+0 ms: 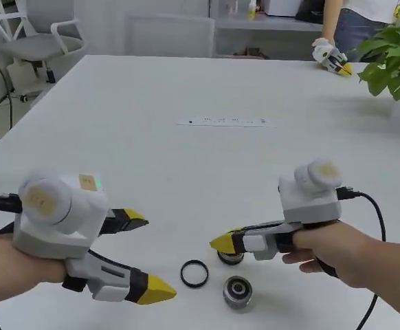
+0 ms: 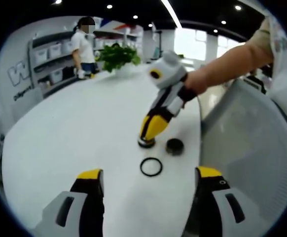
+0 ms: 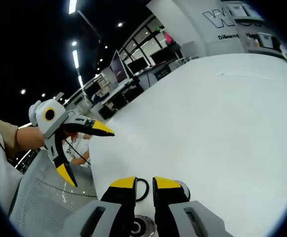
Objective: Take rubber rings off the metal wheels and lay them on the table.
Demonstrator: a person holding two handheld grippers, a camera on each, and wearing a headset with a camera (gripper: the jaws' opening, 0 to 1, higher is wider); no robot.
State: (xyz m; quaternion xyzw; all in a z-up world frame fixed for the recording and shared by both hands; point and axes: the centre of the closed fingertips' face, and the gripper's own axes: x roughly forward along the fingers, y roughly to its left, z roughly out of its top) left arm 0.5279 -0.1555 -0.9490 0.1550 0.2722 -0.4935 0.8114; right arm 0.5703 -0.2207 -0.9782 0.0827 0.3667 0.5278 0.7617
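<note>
Wheel (image 1: pixel 231 257) on the desk (image 1: pixel 186 165) sits right under the right gripper (image 1: pixel 222 243), the nearer one, whose jaws are drawn nearly together at its top; whether they pinch its rubber I cannot tell. A loose rubber ring (image 1: pixel 194 273) lies flat just beside it, a second wheel (image 1: pixel 238 291) near. The left gripper (image 1: pixel 147 253), spread wide, hovers beyond the ring.
</note>
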